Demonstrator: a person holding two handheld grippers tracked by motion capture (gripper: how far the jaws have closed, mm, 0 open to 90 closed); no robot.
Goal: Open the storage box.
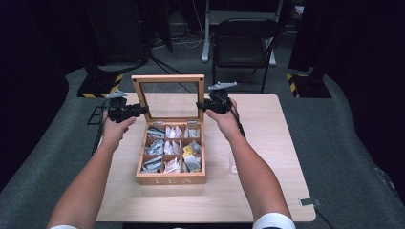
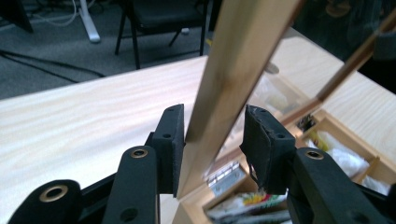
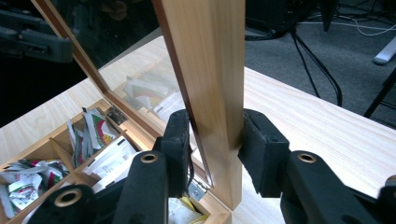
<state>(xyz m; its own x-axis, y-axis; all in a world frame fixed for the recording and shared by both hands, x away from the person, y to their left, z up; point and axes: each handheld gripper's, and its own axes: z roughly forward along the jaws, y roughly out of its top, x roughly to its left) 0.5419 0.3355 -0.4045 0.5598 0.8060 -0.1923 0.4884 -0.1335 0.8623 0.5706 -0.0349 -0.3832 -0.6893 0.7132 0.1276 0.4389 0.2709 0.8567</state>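
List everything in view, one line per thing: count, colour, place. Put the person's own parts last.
tea box: one, light wood, middle of the table, open, marked TEA on its front
lid: one, light wood frame with clear pane, standing upright at the box's back
tea bags: many, mostly white and grey, some yellow, in the box's compartments
table: one, light wood, centre of the scene
folding chair: one, black, on the floor beyond the table
left gripper: one, black, at the lid's left side
right gripper: one, black, at the lid's right side
forearms: two, bare, entering from the bottom
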